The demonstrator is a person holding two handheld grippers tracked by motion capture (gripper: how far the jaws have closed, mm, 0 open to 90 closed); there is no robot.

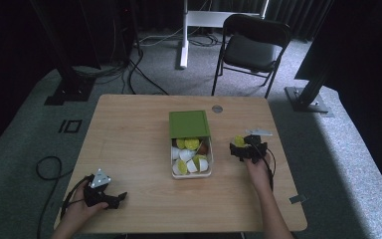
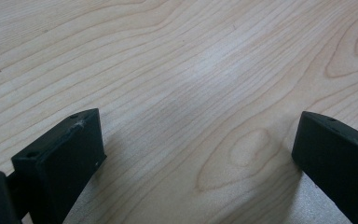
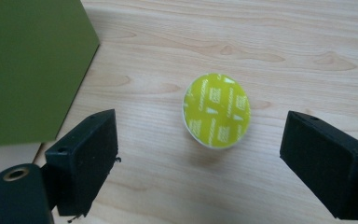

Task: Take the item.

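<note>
A capsule with a yellow-green foil top [image 3: 216, 110] stands alone on the wooden table, right of the box. My right gripper [image 3: 199, 120] is open, its jaws wide on either side of the capsule and touching nothing. In the high view this capsule [image 1: 239, 141] sits just at the tip of the right gripper [image 1: 245, 148]. A white box [image 1: 191, 175] holds several yellow, white and one reddish capsule, with its green lid [image 1: 189, 123] lying at its far end. My left gripper [image 1: 113, 198] rests at the near left, open [image 2: 199, 119] over bare wood.
The green lid [image 3: 28, 65] lies close to the left of my right gripper's jaws. A round grey grommet [image 1: 217, 108] sits in the table's far edge. A black chair [image 1: 253, 47] stands beyond the table. Cables trail on the floor at left.
</note>
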